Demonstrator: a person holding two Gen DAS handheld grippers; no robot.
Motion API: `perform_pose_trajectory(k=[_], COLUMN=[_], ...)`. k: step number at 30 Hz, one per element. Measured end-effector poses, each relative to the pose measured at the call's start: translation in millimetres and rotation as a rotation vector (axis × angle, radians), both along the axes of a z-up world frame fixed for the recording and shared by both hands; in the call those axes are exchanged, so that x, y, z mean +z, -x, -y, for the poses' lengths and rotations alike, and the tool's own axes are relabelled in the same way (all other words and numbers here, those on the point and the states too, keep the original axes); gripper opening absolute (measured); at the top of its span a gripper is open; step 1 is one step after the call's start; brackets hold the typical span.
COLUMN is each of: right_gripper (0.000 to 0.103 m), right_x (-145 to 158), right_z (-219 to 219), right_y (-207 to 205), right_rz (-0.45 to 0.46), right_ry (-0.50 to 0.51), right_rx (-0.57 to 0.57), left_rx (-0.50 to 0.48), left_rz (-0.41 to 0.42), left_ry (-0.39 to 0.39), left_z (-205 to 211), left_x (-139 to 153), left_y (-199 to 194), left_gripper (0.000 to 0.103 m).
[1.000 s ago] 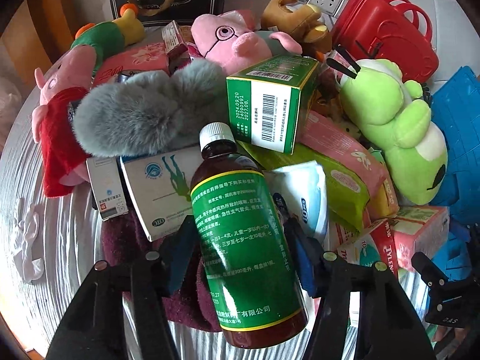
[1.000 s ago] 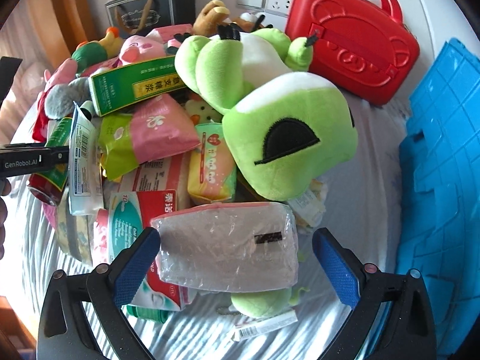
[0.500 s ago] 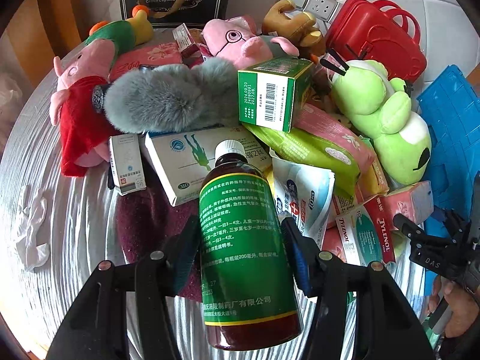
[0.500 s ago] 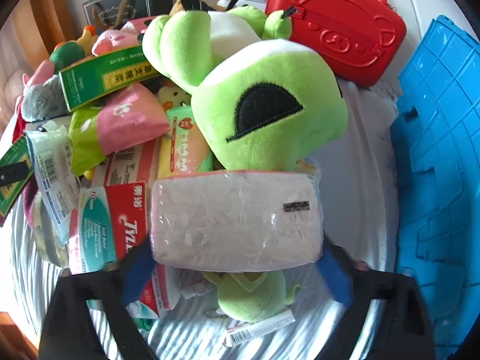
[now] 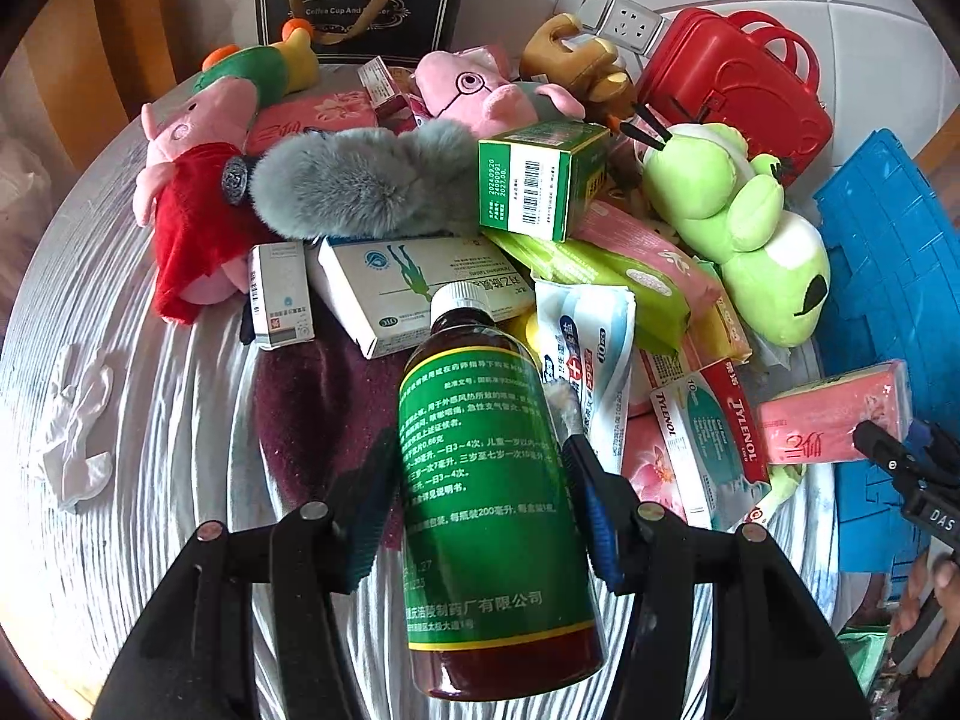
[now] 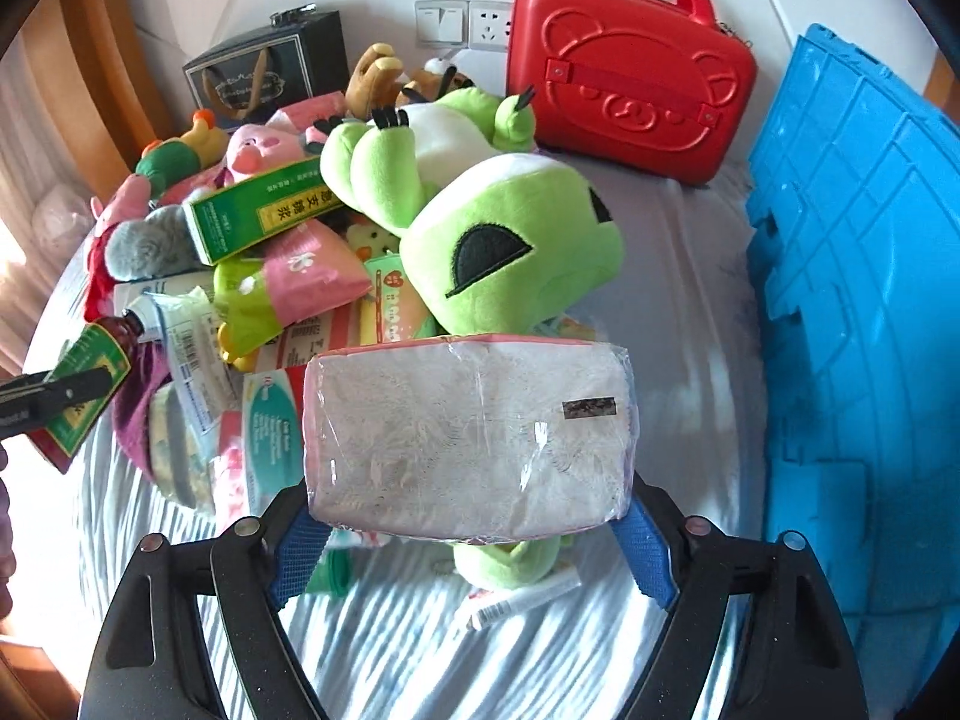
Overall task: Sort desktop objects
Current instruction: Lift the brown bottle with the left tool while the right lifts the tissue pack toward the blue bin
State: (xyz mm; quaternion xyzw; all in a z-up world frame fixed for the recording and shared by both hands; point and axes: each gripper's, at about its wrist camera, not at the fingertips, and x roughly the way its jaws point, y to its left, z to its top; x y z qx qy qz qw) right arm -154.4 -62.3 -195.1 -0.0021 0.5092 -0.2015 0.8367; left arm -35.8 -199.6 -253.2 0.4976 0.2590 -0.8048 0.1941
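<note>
Left gripper (image 5: 480, 516) pinches the syrup bottle (image 5: 492, 504) by its green label, both pads on its sides, cap pointing at the pile, bottle held above the maroon cloth (image 5: 312, 402). Right gripper (image 6: 468, 540) pinches the tissue pack (image 6: 468, 438) at both ends, lifted in front of the frog (image 6: 510, 252). Landmark is the frog: red case (image 6: 630, 96) behind it, blue crate (image 6: 864, 300) to its right, green box (image 6: 258, 216) to its left.

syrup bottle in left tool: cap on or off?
On. White cap sits on the brown bottle neck, held between the left tool fingers.
</note>
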Motion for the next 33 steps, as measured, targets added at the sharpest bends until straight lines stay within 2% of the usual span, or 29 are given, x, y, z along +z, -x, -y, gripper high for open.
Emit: perform_pose_trajectory(k=[5,7,10,18,33], right_gripper=[0.083,0.083,0.083,0.083,0.083], right_x=[27,38,53,95,176], right_z=[-12,-17,-26,-39,-33], right_y=[15,24,36,67,121], right_rz=[0.024,0.037,0.05,0.106,0.249], right_ry=[-0.004,0.0,0.006,0.006,0.025], right_rx=[0.008,0.038,0.057,0.1,0.187], left_rx=[0.009,0.013,-0.001,-0.021,-0.059], left_rz=[-0.016,-0.021,-0.036,-0.116,-0.25], left_ry=[0.01,0.042,0.096,0.149,0.266], left_z=[-10,-17,-29,-64,-150], left_x=[16,26,43,97,196], left_y=[-11,-14,-18,-20,22], left_gripper=[0.054,0.054,0.054,0.054,0.054])
